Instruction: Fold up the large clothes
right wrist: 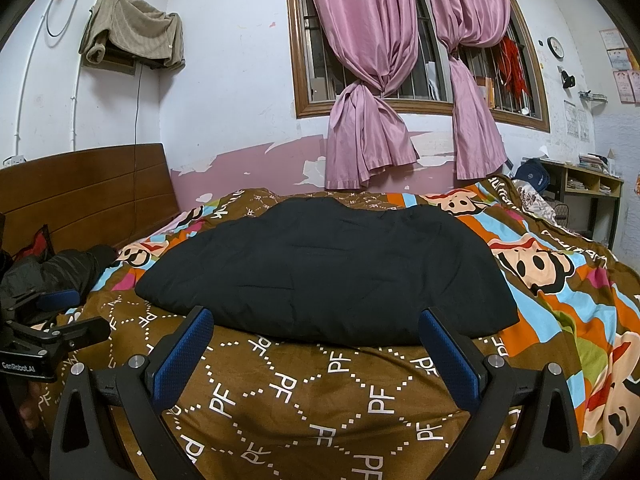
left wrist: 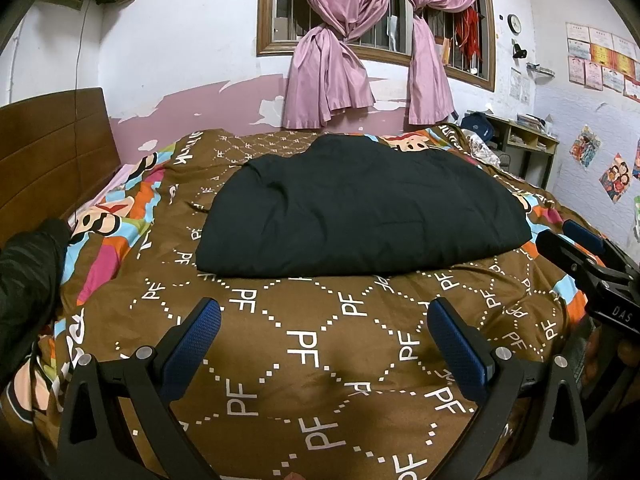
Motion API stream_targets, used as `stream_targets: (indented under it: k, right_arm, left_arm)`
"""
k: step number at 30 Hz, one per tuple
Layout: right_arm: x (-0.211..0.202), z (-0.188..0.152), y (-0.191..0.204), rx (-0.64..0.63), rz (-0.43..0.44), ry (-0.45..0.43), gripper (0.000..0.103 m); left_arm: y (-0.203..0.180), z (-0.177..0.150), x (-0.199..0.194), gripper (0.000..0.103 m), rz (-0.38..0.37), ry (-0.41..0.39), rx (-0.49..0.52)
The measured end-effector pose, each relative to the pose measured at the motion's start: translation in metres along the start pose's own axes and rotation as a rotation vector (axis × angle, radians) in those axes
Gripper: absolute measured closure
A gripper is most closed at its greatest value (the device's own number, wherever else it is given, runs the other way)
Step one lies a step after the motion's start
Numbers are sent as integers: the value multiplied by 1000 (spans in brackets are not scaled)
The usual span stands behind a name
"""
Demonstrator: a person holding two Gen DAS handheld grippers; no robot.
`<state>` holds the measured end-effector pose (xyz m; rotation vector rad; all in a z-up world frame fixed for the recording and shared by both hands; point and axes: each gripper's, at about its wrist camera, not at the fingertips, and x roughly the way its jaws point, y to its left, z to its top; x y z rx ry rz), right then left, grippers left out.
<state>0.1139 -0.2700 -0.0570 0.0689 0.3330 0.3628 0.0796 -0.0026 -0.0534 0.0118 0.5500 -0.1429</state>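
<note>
Folding this black garment [left wrist: 360, 208] well means sending both wide-spread, empty tools, left tool [left wrist: 324, 320] and right tool [right wrist: 316, 332], forward to pinch its near edge on the bed [left wrist: 320, 380] evenly.

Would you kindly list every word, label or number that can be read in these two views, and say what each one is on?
"PF": repeated in white all over the brown quilt.
"DAS": on the right gripper body, seen from the left wrist view; the rest is cut off.
"GenRobot.AI": on the left gripper body, seen from the right wrist view.
Curly white lettering along the quilt border: not legible.
Certificates and clock on the wall: too small to read.
</note>
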Motion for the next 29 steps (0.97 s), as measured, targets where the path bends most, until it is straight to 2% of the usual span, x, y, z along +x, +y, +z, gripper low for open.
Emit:
stream_targets:
  k: [8,16,29]
  right_arm:
    - [1,-1,0,0,1,-1,0]
    - [1,-1,0,0,1,1,0]
    - [1,-2,2,1,0,3,0]
  left_arm:
    - [7,-5,-1,2,20,-5,-29]
    - [23,-5,-12,2,88,-37,-69]
    - [35,-9,-17,2,63,-20,-65]
